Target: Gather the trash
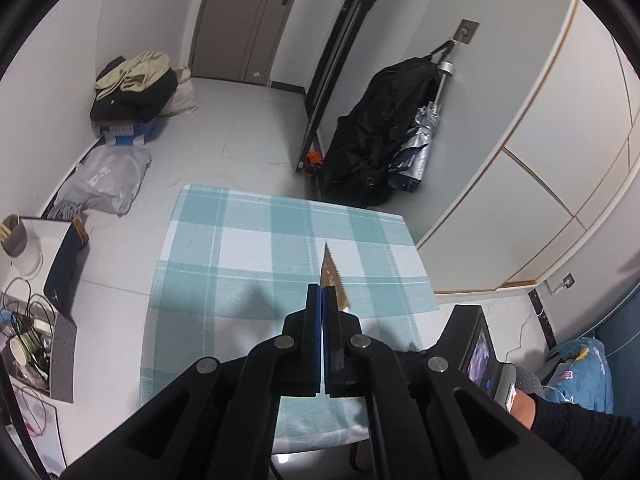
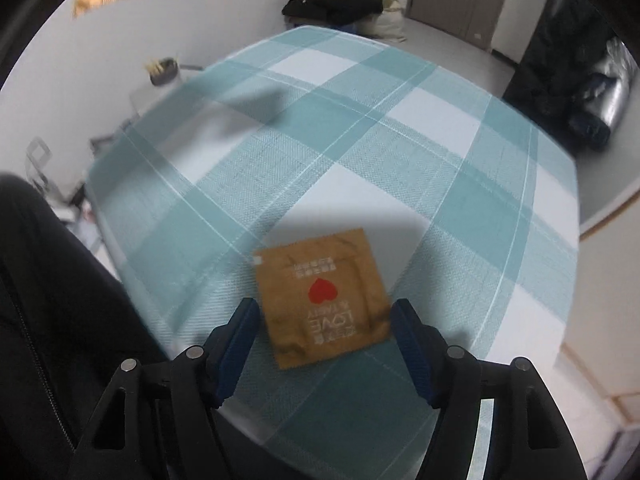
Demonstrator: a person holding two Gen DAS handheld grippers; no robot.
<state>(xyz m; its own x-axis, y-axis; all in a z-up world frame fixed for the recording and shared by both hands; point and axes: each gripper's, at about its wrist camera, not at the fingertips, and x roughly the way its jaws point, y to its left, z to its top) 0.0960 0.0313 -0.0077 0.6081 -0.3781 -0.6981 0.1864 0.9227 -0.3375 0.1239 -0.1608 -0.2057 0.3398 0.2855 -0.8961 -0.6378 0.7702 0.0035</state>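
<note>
The right gripper (image 2: 324, 344) hangs steeply over the near part of the surface (image 2: 400, 152) with its jaws spread wide, and the brown wrapper (image 2: 320, 296), a flat, nearly square packet printed with a red heart, lies on the checked cloth directly between and just ahead of the two blue pads. It is slightly skewed, so its edges do not run square to the jaws, and nothing presses on it; the pads stand clear of its left and right edges. That gap is the relation the next move likely depends on: the packet lies flat, so the right gripper would probably have to come down and catch an edge or pinch across it. The left gripper (image 1: 323, 300) is clamped on another brown wrapper (image 1: 334, 280), seen edge-on with its serrated rim sticking out beyond the fingertips, so the right hand is the free one and the nearer to the loose packet. The surface is covered in a teal and white check cloth and otherwise looks bare. Around it are a pale floor, a closed door (image 1: 244, 20), a pile of clothes (image 1: 136, 80) on a box, and a black bag (image 1: 384, 132) by the wall.
</note>
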